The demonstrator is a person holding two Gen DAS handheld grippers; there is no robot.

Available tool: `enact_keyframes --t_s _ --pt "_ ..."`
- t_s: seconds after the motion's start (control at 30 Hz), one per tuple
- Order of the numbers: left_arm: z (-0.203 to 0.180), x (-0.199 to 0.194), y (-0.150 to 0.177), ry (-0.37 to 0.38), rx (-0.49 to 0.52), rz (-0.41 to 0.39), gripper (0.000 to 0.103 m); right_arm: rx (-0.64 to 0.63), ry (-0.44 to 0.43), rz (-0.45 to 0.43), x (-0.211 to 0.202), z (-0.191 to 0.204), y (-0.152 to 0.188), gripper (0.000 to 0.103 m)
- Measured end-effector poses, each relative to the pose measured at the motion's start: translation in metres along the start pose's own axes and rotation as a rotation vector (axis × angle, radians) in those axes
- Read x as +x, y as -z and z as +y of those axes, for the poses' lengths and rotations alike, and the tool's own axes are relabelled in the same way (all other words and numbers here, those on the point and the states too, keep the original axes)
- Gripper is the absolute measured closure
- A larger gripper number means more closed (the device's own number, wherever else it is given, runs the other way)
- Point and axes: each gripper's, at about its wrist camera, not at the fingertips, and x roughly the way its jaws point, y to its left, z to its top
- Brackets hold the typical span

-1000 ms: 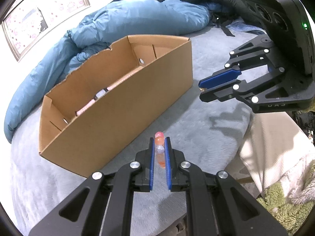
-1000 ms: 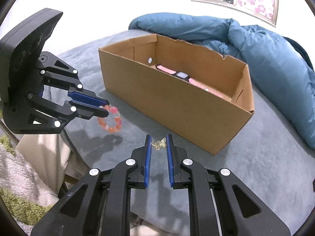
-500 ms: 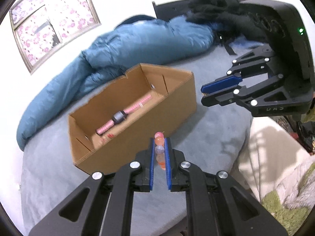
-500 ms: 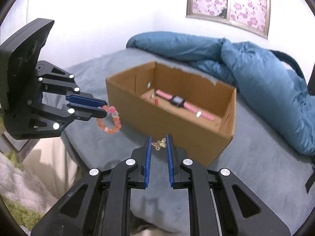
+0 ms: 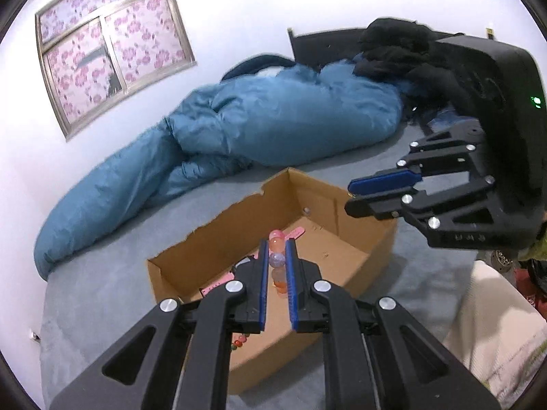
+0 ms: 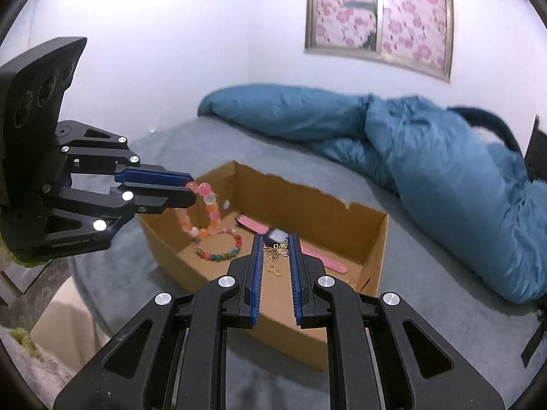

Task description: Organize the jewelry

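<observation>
**Bracelet and butterfly charm held over the cardboard box**

A pink and orange beaded bracelet [image 6: 201, 210] hung from the left gripper [image 6: 186, 189], its fingers pinched on the top beads, with the loop dangling above the left end of the open cardboard box [image 6: 374, 239]. The right gripper [image 6: 276, 251] pinched a small gold butterfly charm [image 6: 277, 250] between its blue-padded fingers, held above the middle of the box. On the box floor lay a multicoloured beaded bracelet [image 6: 218, 247], a pink watch [image 6: 273, 235] and a few small gold pieces [image 6: 273, 269]. The box sat on a grey bed [image 6: 444, 307], with a blue duvet [image 6: 427, 143] bunched along the wall side behind it. A window with pink floral covering [image 6: 379, 17] showed on the wall above.
</observation>
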Motion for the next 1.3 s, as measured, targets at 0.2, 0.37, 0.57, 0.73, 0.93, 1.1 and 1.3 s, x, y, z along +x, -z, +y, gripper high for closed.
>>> enact_keyframes --t_s 0.2,0.37,0.57,0.73,0.93,1.1,1.3 --pt "0.011 0.066 0.017 0.058 -0.037 0.140 0.094 0.038 -0.022 0.136 0.052 -0.007 0.010 0.090" --pt "0.018 0.094 0.034 0.106 -0.102 0.219 0.094 0.023 -0.045 0.237 0.080 -0.005 0.020 0.089" --pt "0.021 0.095 0.039 0.122 -0.137 0.231 0.091 0.044 -0.045 0.259 0.083 -0.005 0.025 0.087" --pt "0.024 0.081 0.037 0.110 -0.155 0.213 0.082 0.077 -0.035 0.240 0.071 -0.007 0.026 0.080" --pt "0.038 0.037 0.036 0.041 -0.217 0.132 0.067 0.178 0.052 0.137 0.031 -0.020 0.018 0.066" --pt "0.074 0.001 0.046 -0.092 -0.365 0.084 0.039 0.363 0.182 0.078 0.004 -0.049 0.020 0.051" --pt "0.112 0.030 0.078 -0.090 -0.601 0.288 0.033 0.605 0.165 0.196 0.026 -0.078 0.048 0.051"
